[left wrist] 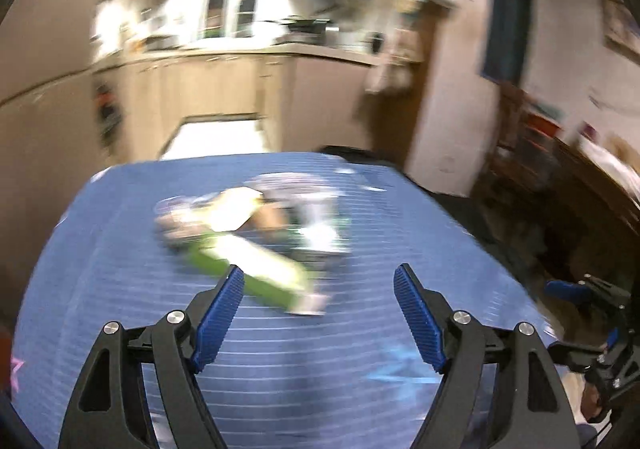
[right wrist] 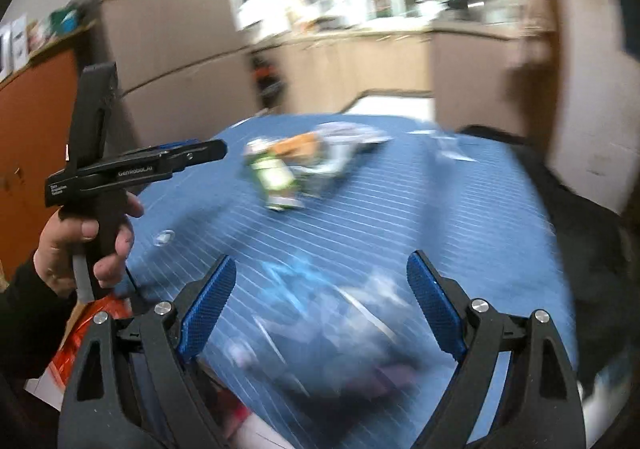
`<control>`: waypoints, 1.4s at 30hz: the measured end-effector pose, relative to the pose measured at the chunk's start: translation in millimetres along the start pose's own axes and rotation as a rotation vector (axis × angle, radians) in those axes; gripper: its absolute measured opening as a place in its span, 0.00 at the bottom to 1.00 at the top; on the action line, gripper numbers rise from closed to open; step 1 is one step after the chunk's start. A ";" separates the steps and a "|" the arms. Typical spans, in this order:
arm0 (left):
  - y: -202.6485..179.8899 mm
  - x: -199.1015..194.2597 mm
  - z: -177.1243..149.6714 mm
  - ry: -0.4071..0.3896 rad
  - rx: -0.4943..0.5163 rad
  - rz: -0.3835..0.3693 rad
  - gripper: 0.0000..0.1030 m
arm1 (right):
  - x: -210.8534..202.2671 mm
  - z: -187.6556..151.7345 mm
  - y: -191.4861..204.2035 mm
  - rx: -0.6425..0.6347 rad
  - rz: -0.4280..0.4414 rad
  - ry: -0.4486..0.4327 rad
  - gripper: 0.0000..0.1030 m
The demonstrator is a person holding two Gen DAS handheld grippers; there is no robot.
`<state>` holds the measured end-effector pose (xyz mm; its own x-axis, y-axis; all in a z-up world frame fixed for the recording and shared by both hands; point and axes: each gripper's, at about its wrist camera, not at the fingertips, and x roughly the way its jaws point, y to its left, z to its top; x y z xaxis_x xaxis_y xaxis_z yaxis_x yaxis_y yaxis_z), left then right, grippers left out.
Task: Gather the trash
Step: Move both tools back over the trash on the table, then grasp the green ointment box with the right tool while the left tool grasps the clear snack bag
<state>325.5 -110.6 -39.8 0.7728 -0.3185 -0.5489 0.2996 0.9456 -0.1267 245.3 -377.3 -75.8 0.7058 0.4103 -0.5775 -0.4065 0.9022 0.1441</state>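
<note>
A blurred pile of trash (left wrist: 256, 225) lies on the blue striped tablecloth (left wrist: 120, 269): a green and white wrapper (left wrist: 256, 273), crumpled white plastic and something orange. In the right wrist view the pile (right wrist: 304, 165) sits at the far middle of the cloth (right wrist: 460, 209). My left gripper (left wrist: 319, 317) is open and empty, just short of the green wrapper; it also shows from the side in the right wrist view (right wrist: 208, 151). My right gripper (right wrist: 320, 307) is open and empty above a clear plastic bag (right wrist: 340, 333) on the near cloth.
A kitchen with beige cabinets (left wrist: 224, 89) and a bright window lies beyond the table. A dark chair (right wrist: 580, 209) stands at the table's right. An orange-red packet (right wrist: 80, 333) lies at the near left edge. The right gripper's body (left wrist: 596, 333) shows at the left view's right edge.
</note>
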 end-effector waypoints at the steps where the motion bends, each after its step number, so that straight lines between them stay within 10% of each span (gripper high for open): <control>1: 29.4 0.6 2.0 0.008 -0.028 0.023 0.76 | 21.7 10.3 10.1 -0.022 0.021 0.022 0.82; 8: 148.7 25.1 10.4 0.095 -0.100 0.116 0.78 | 169.6 79.3 62.0 -0.122 0.127 0.171 0.82; 16: 179.5 72.3 33.2 0.159 -0.187 0.070 0.81 | 238.8 98.1 73.8 -0.189 0.074 0.277 0.78; 30: 198.2 99.3 29.4 0.159 -0.257 0.081 0.81 | 254.5 75.3 89.6 -0.200 -0.016 0.325 0.55; 32: 190.5 105.5 30.7 0.171 -0.238 0.068 0.81 | 251.8 73.6 89.5 -0.177 -0.023 0.318 0.39; 42: 155.4 133.0 33.9 0.160 -0.135 0.102 0.85 | 166.6 38.0 72.4 0.055 0.014 0.210 0.34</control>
<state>493.9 -8.2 -104.5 0.6933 -0.2167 -0.6873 0.1387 0.9760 -0.1678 355.5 -238.6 -131.1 0.5615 0.3914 -0.7291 -0.3789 0.9049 0.1940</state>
